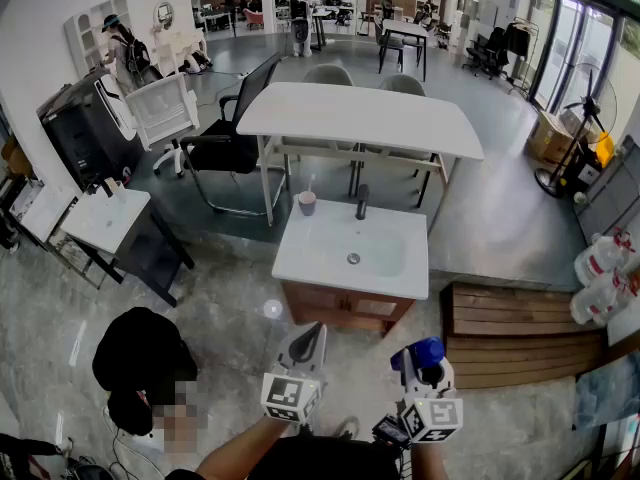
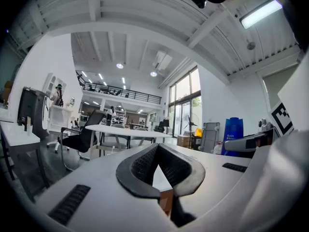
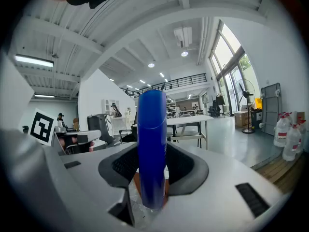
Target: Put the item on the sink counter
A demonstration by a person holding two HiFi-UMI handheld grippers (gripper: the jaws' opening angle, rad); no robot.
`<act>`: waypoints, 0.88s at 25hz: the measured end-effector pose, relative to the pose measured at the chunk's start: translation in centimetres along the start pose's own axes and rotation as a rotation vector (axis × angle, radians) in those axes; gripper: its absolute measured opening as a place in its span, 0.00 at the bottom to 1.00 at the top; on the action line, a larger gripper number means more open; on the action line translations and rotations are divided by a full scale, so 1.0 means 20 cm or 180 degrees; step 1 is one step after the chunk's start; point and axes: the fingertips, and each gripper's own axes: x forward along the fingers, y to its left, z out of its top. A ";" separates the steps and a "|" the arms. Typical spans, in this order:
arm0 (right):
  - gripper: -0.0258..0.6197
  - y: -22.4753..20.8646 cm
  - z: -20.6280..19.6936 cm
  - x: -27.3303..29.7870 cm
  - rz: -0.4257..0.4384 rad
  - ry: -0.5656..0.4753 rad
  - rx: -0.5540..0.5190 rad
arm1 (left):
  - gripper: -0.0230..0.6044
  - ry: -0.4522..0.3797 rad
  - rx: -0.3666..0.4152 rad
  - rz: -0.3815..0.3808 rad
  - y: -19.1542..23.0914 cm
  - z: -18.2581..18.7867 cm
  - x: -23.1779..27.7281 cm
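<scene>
The sink counter (image 1: 300, 258) is a white basin top on a wooden cabinet, straight ahead of me, with a black faucet (image 1: 362, 201) and a small cup (image 1: 307, 203) at its back edge. My right gripper (image 1: 424, 366) is held level below and right of the counter, shut on an upright blue bottle (image 1: 418, 352). The right gripper view shows the blue bottle (image 3: 152, 144) standing between the pads (image 3: 186, 164). My left gripper (image 1: 314, 334) is beside it, jaws closed to a point with nothing between them, as the left gripper (image 2: 158, 148) view confirms.
A white table (image 1: 360, 118) with chairs stands behind the sink, and a black office chair (image 1: 232, 144) is to its left. A small white table (image 1: 105, 218) is at the left. A person in black (image 1: 140, 360) crouches at the lower left. A wooden platform (image 1: 520, 333) and water jugs (image 1: 603, 260) are at the right.
</scene>
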 end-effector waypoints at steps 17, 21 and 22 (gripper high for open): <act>0.27 -0.03 -0.01 -0.01 -0.0018 -0.0003 0.0021 | 0.06 0.0002 -0.0028 -0.0068 -0.05 0.00 0.03; 0.27 -0.06 -0.01 -0.02 0.0007 0.0006 0.0025 | 0.06 0.0007 -0.0013 -0.0068 -0.10 0.00 0.04; 0.27 -0.06 -0.01 -0.02 0.0015 0.0010 0.0018 | 0.06 0.0020 -0.0011 -0.0065 -0.11 -0.01 0.05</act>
